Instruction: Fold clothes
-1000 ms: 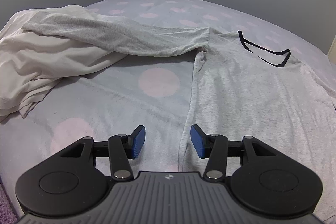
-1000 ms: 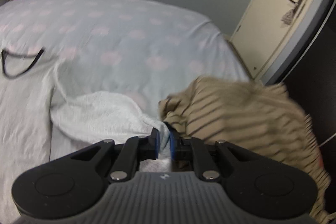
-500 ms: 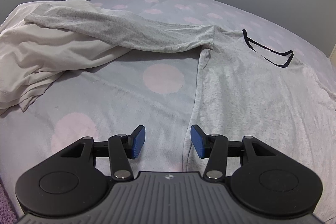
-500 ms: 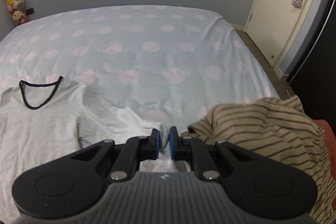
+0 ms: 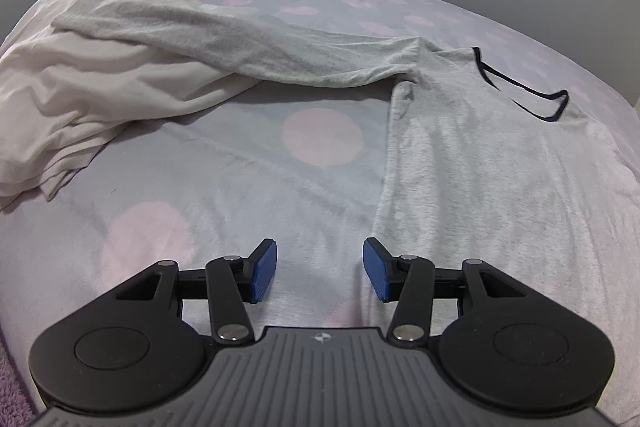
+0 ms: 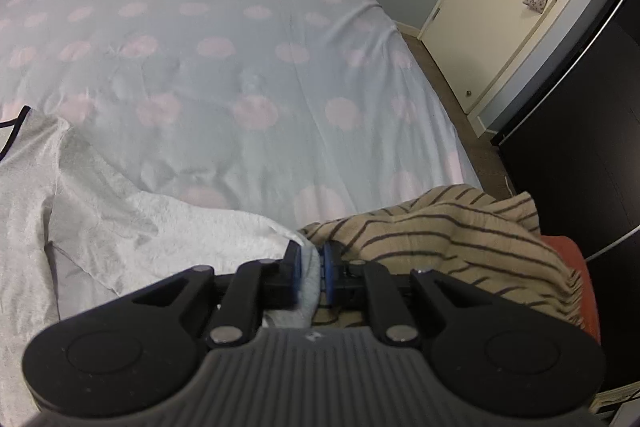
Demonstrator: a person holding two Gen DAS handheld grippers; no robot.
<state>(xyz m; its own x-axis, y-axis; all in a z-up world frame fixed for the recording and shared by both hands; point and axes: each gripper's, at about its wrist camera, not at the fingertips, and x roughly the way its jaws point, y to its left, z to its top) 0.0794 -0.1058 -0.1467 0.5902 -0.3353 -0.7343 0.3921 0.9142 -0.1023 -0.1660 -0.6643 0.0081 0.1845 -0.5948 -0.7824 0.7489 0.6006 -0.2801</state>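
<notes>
A light grey long-sleeved shirt (image 5: 480, 163) with a dark neckline lies flat on the bed. Its left sleeve (image 5: 240, 43) stretches out over a white garment. My left gripper (image 5: 319, 275) is open and empty, low over the bedcover beside the shirt's left hem edge. My right gripper (image 6: 311, 271) is shut on the end of the shirt's right sleeve (image 6: 168, 227), which runs back to the shirt body (image 6: 28, 163) at the left.
A crumpled white garment (image 5: 80, 107) lies at the left of the bed. A beige striped garment (image 6: 440, 239) is heaped right by my right gripper. The spotted bedcover (image 6: 240, 47) stretches beyond. A door (image 6: 520, 7) and dark furniture stand at the right.
My right gripper has swung its view across the bed and back, still holding the sleeve end. The left gripper has edged slightly forward and stays open.
</notes>
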